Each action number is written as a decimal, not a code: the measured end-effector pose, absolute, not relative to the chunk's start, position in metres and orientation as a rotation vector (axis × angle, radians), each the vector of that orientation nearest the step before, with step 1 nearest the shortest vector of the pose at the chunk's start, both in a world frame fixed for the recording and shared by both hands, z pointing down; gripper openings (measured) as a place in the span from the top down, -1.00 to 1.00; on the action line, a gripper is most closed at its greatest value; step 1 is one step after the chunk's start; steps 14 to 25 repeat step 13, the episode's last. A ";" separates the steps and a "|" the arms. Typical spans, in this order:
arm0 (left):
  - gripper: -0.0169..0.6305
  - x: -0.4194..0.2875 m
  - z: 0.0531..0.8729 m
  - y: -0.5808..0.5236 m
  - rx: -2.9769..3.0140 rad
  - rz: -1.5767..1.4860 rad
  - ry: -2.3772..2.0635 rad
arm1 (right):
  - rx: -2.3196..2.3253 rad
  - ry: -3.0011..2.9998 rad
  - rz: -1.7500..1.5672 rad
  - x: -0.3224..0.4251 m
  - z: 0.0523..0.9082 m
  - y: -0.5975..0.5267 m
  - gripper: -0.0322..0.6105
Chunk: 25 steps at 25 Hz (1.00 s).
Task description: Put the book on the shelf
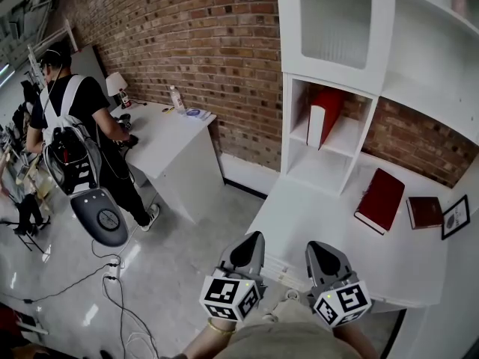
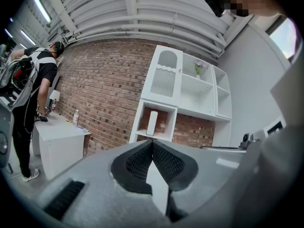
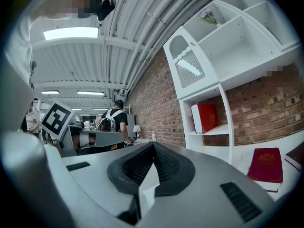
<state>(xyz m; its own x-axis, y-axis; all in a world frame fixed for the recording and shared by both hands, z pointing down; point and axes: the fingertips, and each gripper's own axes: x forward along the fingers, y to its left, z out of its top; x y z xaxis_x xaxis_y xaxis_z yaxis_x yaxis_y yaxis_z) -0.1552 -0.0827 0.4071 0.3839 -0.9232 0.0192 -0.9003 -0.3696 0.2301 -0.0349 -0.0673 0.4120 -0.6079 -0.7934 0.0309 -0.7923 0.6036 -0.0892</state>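
A large red book (image 1: 382, 199) (image 3: 267, 165) lies flat on the white desk (image 1: 314, 223), to the right of the shelf unit (image 1: 329, 137). A second red book (image 1: 325, 114) (image 3: 205, 118) stands upright in the open cubby of that shelf; in the left gripper view this book (image 2: 152, 122) appears straight ahead. My left gripper (image 1: 254, 238) (image 2: 152, 142) and right gripper (image 1: 316, 247) (image 3: 153, 144) hover side by side over the desk's near edge, well short of the flat book. Both are shut, with nothing between the jaws.
A smaller dark red book (image 1: 425, 212) and a framed picture (image 1: 455, 217) lie at the desk's far right. At left, a person (image 1: 75, 126) stands at another white desk (image 1: 168, 137) beside a chair (image 1: 101, 215). Cables (image 1: 112, 290) run over the floor.
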 end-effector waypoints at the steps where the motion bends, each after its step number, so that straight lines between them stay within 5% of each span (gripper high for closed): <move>1: 0.92 -0.155 0.406 -0.083 2.439 -0.167 -1.631 | -1.383 2.804 -0.147 -0.035 0.411 -0.067 0.88; 25: 0.92 -0.151 0.410 -0.088 2.434 -0.163 -1.622 | -1.384 2.813 -0.150 -0.034 0.414 -0.071 0.88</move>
